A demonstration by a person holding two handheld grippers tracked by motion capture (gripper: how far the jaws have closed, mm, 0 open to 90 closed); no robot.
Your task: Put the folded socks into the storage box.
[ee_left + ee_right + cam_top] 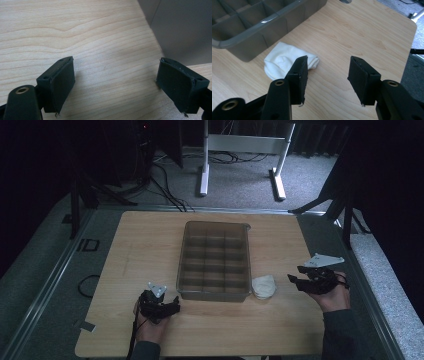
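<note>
Your right gripper (327,80) hangs over the table (367,32) with its jaws spread wide and bare wood between them. Nothing sits between the pads (303,77). Just beyond your left jaw lies a white cloth (283,61), crumpled, its near edge partly hidden behind that jaw. The cloth rests on the wood just beside the corner of a grey tray (249,37), close enough that you cannot tell whether they touch. The tray runs off the upper left and is split by dividers into compartments. At the far right the table's rounded corner gives way to grey floor (415,67).
</note>
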